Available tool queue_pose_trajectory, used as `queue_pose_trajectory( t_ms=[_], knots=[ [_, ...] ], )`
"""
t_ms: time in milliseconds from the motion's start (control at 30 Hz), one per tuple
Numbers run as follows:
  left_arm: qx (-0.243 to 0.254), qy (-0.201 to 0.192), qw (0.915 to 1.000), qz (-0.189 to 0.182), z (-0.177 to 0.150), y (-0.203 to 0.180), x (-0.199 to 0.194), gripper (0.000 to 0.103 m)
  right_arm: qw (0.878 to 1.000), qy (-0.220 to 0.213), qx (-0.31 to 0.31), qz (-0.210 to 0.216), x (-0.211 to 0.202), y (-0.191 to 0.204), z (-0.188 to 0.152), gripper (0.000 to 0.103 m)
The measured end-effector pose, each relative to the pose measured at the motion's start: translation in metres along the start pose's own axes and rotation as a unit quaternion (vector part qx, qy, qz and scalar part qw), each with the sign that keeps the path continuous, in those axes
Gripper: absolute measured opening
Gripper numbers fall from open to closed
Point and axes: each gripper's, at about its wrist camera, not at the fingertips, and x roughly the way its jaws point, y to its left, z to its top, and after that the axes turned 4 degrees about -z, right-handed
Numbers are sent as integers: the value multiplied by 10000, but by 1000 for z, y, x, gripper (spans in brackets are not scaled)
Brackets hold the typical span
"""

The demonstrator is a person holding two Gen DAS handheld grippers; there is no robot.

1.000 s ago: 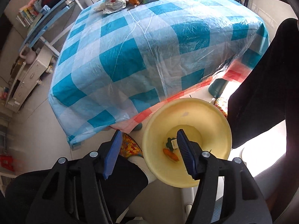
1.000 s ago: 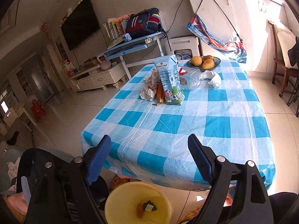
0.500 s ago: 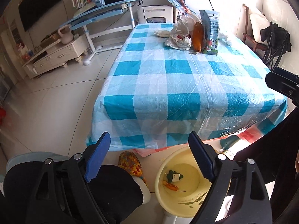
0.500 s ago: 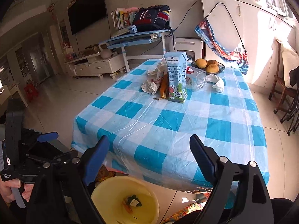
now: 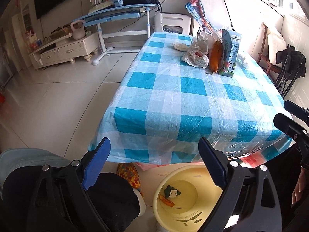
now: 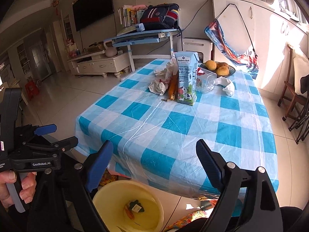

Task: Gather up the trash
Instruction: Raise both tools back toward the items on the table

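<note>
Right wrist view: the trash sits in a cluster in the upper middle of the frame, on the far half of the table (image 6: 173, 127): a milk carton (image 6: 186, 77) standing upright, a peel (image 6: 172, 89) leaning just left of it, crumpled bags (image 6: 160, 81) further left, a clear bottle (image 6: 207, 80) on its side to the right, and a tissue (image 6: 227, 86) beyond that. A fruit bowl (image 6: 218, 68) stands behind; that is not trash, I judge. The yellow bin (image 6: 108, 195) is at the bottom of the frame, below the table's near edge, with 2 small scraps already inside.

The right gripper (image 6: 154, 166) is spread wide and empty. The left gripper (image 5: 154, 164) is also wide with nothing between its fingers; its jaws have just been opening, above the bin (image 5: 160, 185).

The step in hand looks like turning back to the table for the next piece. That calls for a long reach across the cloth to the cluster, which is well apart from both grippers.

The carton reads "Member's Mark" and "WHOLE MILK"; the left gripper's body reads "GenRobot.AI".
</note>
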Motion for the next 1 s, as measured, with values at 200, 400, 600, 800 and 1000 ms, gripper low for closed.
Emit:
queue_pose_trajectory(
  t_ms=[200, 400, 600, 800, 1000],
  knots=[
    [-271, 244, 9993, 34, 26, 9, 26, 89, 9999, -15, 143, 91, -2, 2, 3, 84],
    [-56, 327, 9991, 272, 57, 5, 54, 89, 9993, -14, 357, 116, 1, -5, 5, 85],
    [-185, 453, 9985, 229, 58, 5, 70, 89, 9984, 9, 553, 122, 7, -15, 7, 86],
    [-198, 398, 9990, 81, 58, 5, 65, 89, 9972, 119, 706, 214, 12, -16, 8, 86],
    [-246, 521, 9983, -24, 64, 8, 73, 89, 9959, 202, 852, 227, 15, -18, 9, 86]
  ],
)
